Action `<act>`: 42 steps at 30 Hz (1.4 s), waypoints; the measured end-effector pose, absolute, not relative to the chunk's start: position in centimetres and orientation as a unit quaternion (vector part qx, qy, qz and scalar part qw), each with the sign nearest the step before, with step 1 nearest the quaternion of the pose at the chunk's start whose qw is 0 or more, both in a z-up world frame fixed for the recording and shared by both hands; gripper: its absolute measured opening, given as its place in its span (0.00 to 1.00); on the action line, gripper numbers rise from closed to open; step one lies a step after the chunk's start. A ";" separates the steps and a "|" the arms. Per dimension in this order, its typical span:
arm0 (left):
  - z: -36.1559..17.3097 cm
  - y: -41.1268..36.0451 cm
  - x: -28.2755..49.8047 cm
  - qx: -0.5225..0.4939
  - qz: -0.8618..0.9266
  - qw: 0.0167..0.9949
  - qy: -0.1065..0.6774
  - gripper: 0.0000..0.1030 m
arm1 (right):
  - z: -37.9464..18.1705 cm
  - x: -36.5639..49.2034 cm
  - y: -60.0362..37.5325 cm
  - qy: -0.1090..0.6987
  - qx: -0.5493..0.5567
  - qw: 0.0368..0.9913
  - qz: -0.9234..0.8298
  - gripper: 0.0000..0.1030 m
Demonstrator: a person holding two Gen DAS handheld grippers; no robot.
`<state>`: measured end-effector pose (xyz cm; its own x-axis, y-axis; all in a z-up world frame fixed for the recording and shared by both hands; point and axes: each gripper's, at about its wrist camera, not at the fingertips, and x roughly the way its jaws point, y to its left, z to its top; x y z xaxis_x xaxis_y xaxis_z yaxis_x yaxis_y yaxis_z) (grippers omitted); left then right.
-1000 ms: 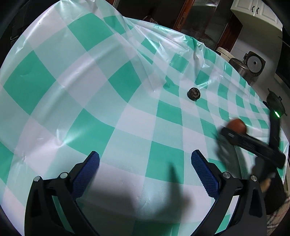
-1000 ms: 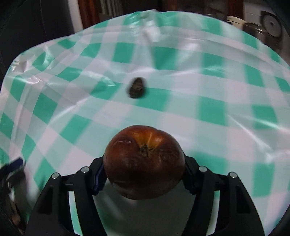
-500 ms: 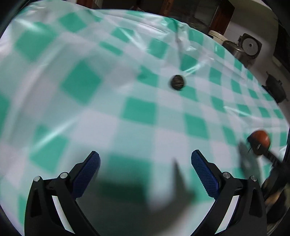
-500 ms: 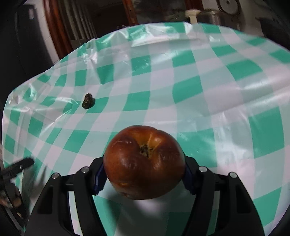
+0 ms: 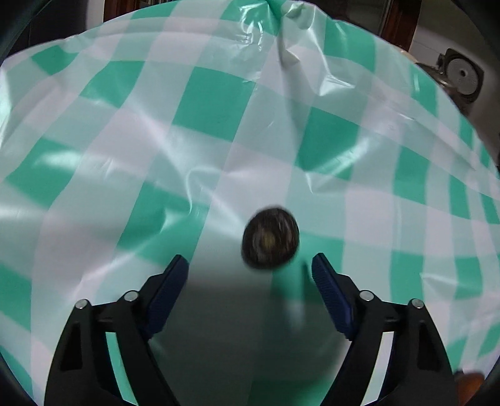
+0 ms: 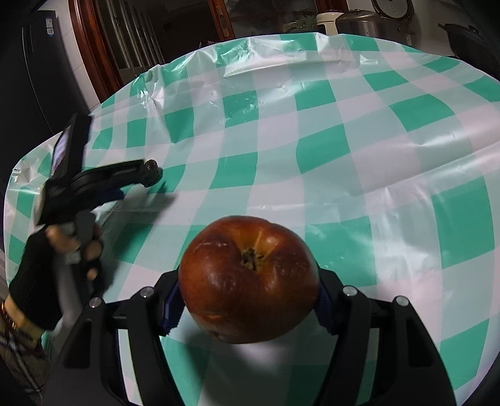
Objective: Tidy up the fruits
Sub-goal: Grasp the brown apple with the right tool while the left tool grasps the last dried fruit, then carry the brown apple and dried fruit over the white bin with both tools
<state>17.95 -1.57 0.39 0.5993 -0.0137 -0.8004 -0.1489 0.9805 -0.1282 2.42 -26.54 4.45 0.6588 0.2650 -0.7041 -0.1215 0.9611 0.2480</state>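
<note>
A small dark round fruit (image 5: 270,238) lies on the green-and-white checked tablecloth (image 5: 212,103), just ahead of my left gripper (image 5: 250,271), which is open with the fruit near its right finger. In the right wrist view the same fruit (image 6: 152,165) shows at the tip of the left gripper (image 6: 147,175). My right gripper (image 6: 247,296) is shut on a large reddish-brown round fruit (image 6: 250,284) and holds it above the cloth.
The tablecloth (image 6: 343,140) is wrinkled along its far edge. Kitchen appliances (image 6: 359,18) stand beyond the table's far right. Dark wooden doors (image 6: 109,47) are behind the table. A gloved hand (image 6: 47,265) holds the left gripper.
My left gripper has moved forward to the small dark fruit, which now lies just ahead of its fingers. My right gripper has swung right, still holding the reddish-brown fruit.
</note>
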 end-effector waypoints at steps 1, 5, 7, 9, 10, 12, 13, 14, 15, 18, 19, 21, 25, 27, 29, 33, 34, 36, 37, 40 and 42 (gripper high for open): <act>0.4 -1.7 18.3 -0.086 0.036 0.890 0.446 0.67 | 4.4 2.4 -26.5 0.399 0.090 0.906 0.107 0.65; 0.5 -2.7 18.7 -0.056 0.023 0.893 0.447 0.37 | 4.4 2.4 -26.5 0.399 0.092 0.906 0.110 0.65; 0.6 -2.9 18.4 -0.051 0.013 0.893 0.447 0.33 | 4.4 2.4 -26.5 0.399 0.093 0.906 0.110 0.65; 0.7 -3.1 18.0 -0.051 0.003 0.894 0.446 0.33 | 4.4 2.4 -26.5 0.399 0.093 0.906 0.110 0.65; 0.9 -3.1 17.7 -0.053 -0.001 0.896 0.441 0.33 | 4.4 2.4 -26.5 0.399 0.094 0.906 0.110 0.65; 1.3 -3.2 16.9 -0.053 -0.009 0.901 0.431 0.33 | 4.4 2.4 -26.4 0.399 0.096 0.905 0.111 0.65; 1.4 -3.6 16.4 -0.044 -0.018 0.902 0.429 0.33 | 4.4 2.4 -26.4 0.400 0.097 0.905 0.111 0.65; 1.6 -4.0 15.9 -0.037 -0.025 0.903 0.426 0.33 | 4.3 2.5 -26.4 0.401 0.100 0.904 0.112 0.65; 1.7 -4.5 15.4 -0.029 -0.032 0.905 0.423 0.33 | 4.3 2.5 -26.5 0.401 0.103 0.903 0.113 0.65; 2.5 -5.6 13.0 -0.032 -0.063 0.910 0.409 0.33 | 4.1 2.6 -26.9 0.402 0.119 0.900 0.114 0.65; 2.7 -5.9 12.3 -0.036 -0.069 0.910 0.406 0.33 | 4.0 2.6 -27.0 0.403 0.125 0.899 0.115 0.65; 3.1 -6.4 10.8 -0.041 -0.080 0.911 0.403 0.33 | 3.9 2.7 -27.2 0.405 0.132 0.897 0.120 0.65; 4.6 -7.2 6.3 -0.043 -0.107 0.914 0.390 0.33 | 3.6 2.9 -27.5 0.410 0.145 0.892 0.124 0.65; 4.8 -8.2 4.1 -0.030 -0.123 0.910 0.396 0.33 | 3.5 3.0 -27.7 0.412 0.152 0.890 0.125 0.65; 5.0 -7.8 1.8 -0.027 -0.134 0.907 0.399 0.33 | 3.5 3.1 -27.7 0.414 0.155 0.888 0.127 0.65; 5.0 -6.5 -3.2 -0.021 -0.128 0.913 0.387 0.33 | 3.4 3.2 -27.7 0.419 0.157 0.885 0.127 0.65; 5.1 -6.1 -4.5 -0.019 -0.122 0.916 0.381 0.33 | 3.3 3.3 -27.8 0.420 0.158 0.885 0.127 0.65; 5.1 -5.5 -6.1 -0.023 -0.118 0.919 0.374 0.33 | 3.3 3.3 -27.7 0.421 0.158 0.884 0.127 0.65; 5.1 -5.1 -7.2 -0.030 -0.116 0.920 0.372 0.33 | 3.3 3.3 -27.7 0.420 0.157 0.885 0.126 0.65; 4.5 -4.5 -9.1 -0.029 -0.113 0.920 0.374 0.33 | 3.4 3.1 -27.8 0.416 0.158 0.886 0.126 0.65; 4.2 -4.0 -9.5 -0.031 -0.113 0.919 0.377 0.33 | 3.6 2.8 -27.8 0.414 0.160 0.887 0.127 0.65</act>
